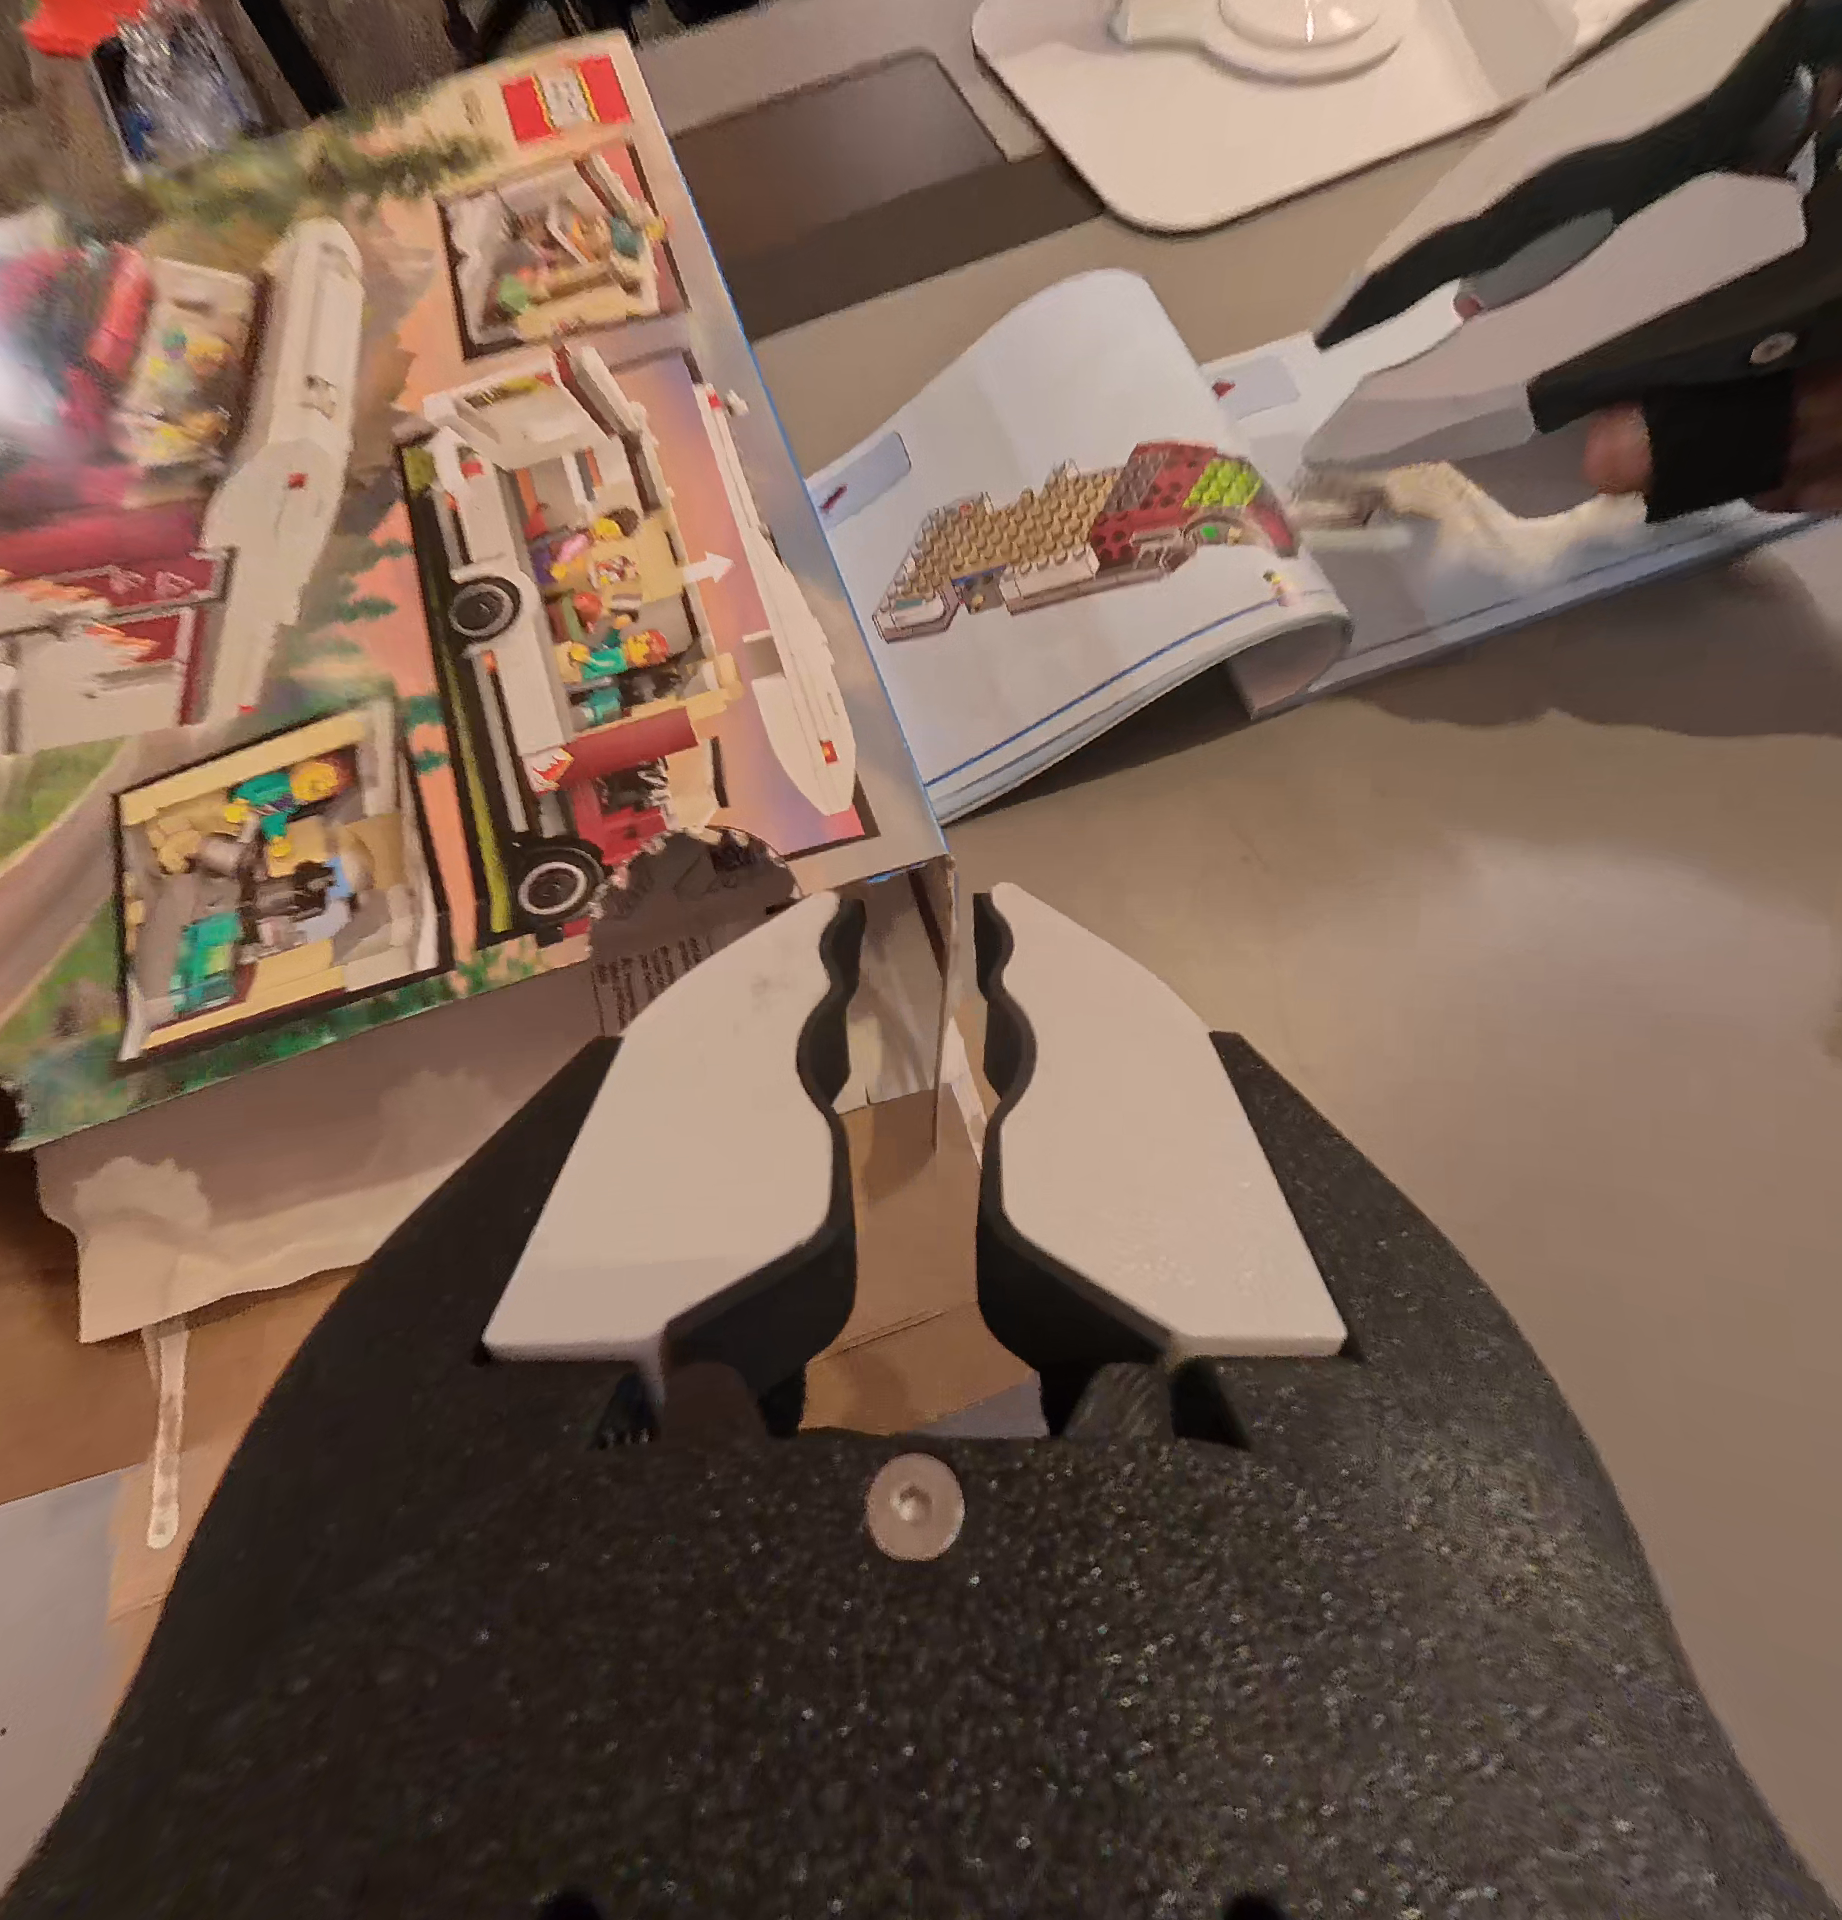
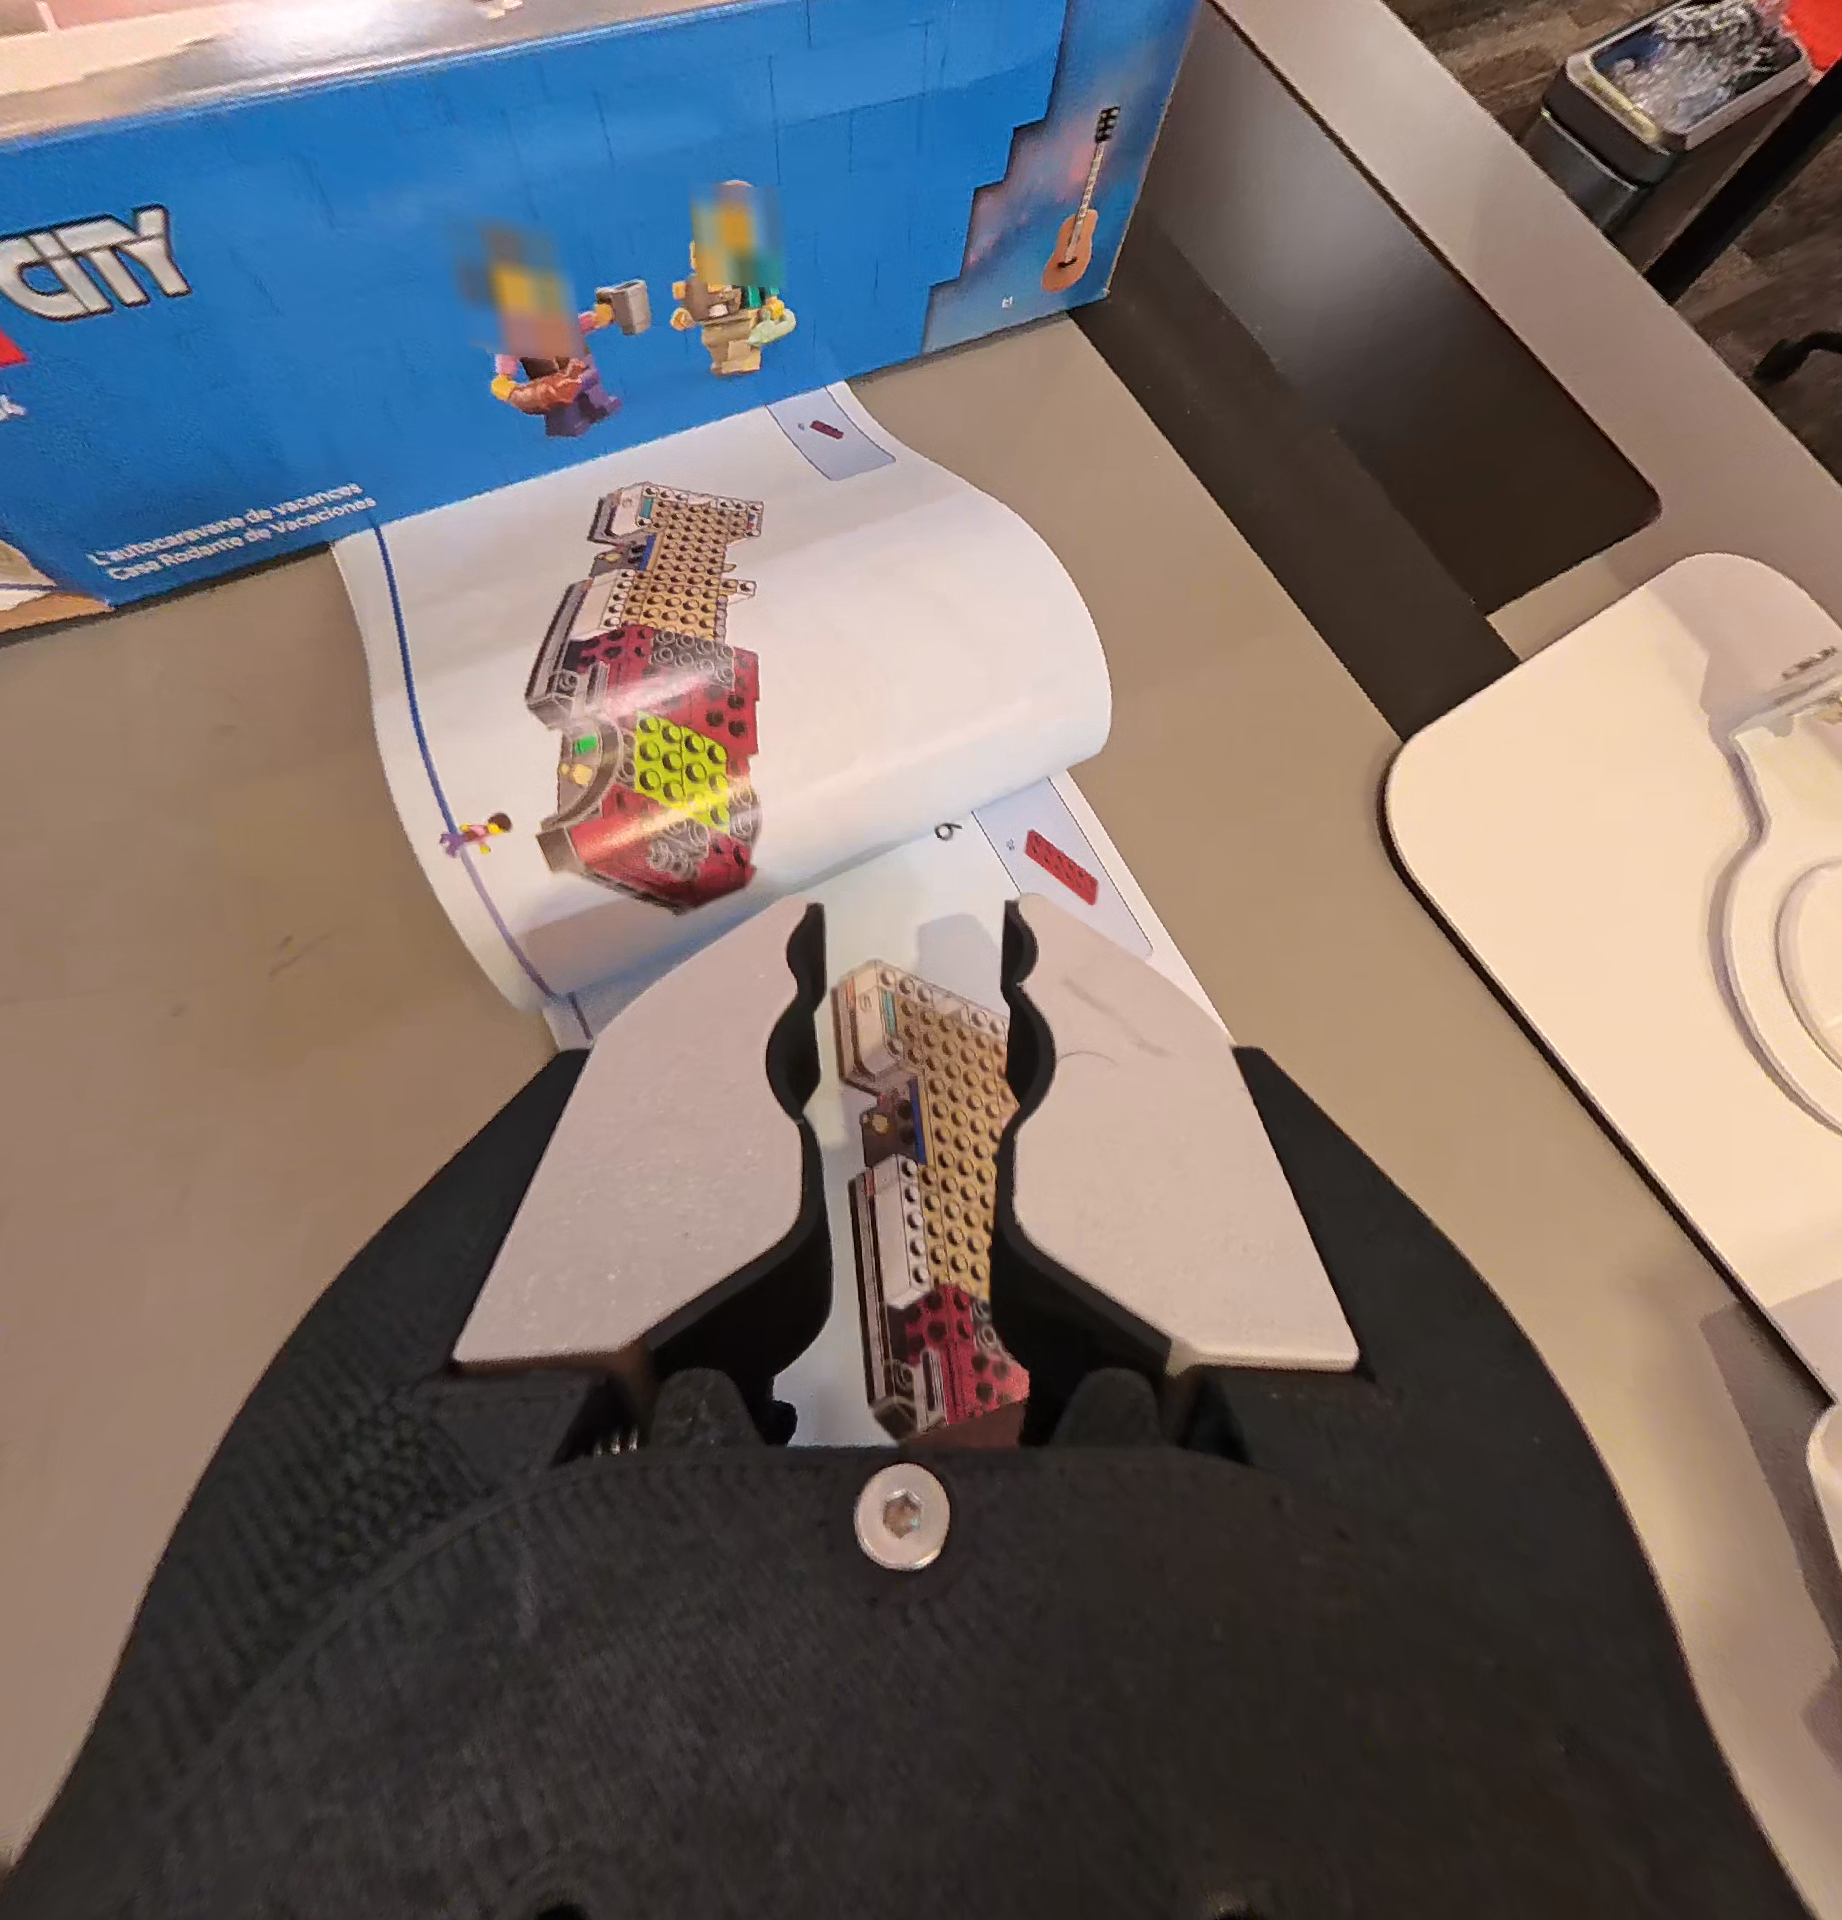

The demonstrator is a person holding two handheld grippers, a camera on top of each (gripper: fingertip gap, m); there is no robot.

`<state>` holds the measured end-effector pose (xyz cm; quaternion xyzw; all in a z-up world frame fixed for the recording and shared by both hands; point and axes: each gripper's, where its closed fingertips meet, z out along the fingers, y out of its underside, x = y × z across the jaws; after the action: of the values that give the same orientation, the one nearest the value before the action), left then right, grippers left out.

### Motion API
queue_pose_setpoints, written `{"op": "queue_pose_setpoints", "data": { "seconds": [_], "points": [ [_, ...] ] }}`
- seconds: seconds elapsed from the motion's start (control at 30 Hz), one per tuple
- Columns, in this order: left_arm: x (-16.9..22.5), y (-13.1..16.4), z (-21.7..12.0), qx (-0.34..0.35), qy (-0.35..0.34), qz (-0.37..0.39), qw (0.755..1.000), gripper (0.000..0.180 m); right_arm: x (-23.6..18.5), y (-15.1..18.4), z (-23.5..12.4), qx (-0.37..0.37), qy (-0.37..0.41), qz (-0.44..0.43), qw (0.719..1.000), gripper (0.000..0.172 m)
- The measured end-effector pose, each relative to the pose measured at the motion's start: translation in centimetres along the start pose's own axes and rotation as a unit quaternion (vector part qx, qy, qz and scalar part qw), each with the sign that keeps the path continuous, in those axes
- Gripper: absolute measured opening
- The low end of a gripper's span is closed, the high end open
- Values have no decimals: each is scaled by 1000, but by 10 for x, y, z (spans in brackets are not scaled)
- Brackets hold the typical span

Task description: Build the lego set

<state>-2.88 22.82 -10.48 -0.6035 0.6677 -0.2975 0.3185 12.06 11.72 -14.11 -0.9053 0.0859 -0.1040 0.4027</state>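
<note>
A toy brick set box (image 1: 377, 520) lies at the left with its picture side up and its near end torn open. My left gripper (image 1: 912, 914) is open and straddles the box's near corner flap (image 1: 901, 977). The left pad lies against the flap and a thin slit shows at the right pad. An open instruction booklet (image 1: 1052, 623) lies beside the box. In the right wrist view the box's blue side (image 2: 481, 208) stands behind the booklet (image 2: 844, 644). My right gripper (image 2: 912, 925) is open and empty just above the booklet's near page; it also shows in the left wrist view (image 1: 1322, 390).
A white board (image 2: 1571, 831) with a round white part lies at the right and also shows in the left wrist view (image 1: 1260, 125). A dark recess (image 2: 1364, 416) is cut into the beige table (image 1: 1416, 1039). Torn brown cardboard (image 1: 221, 1247) lies by the box. A hand (image 1: 1613, 457) holds the right gripper. Spacing between my two grippers at the tips: around 20 cm. To reach the dark recess (image 2: 1364, 416) in a straight line is about 20 cm for my right fingers, about 35 cm for my left. It turns up in the left wrist view (image 1: 825, 207) as well.
</note>
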Motion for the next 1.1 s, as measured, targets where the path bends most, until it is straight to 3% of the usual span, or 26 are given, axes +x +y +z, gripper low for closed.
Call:
{"op": "queue_pose_setpoints", "data": {
  "seconds": [0.23, 0.47, 0.63, 0.73, 1.1],
  "points": [
    [2, -29, -18, 94, 12, 0, 996, 25, 7, 13, -38, 34, 27, 24, 999, 33],
    [31, -48, -19, 153, 42, 70, 985, 25, -9, 48, -68, 42, 35, 14, 998, 32],
    [63, -50, -2, 150, 74, 95, 981, 25, -15, 79, -82, 33, 31, 26, 999, 31],
    [84, -46, 11, 135, 101, 104, 980, 26, -15, 79, -89, 51, 30, 29, 998, 30],
    [122, -27, 37, 84, 155, 117, 977, 26, -20, 86, -79, 11, 14, 21, 1000, 31]
  ]
}}
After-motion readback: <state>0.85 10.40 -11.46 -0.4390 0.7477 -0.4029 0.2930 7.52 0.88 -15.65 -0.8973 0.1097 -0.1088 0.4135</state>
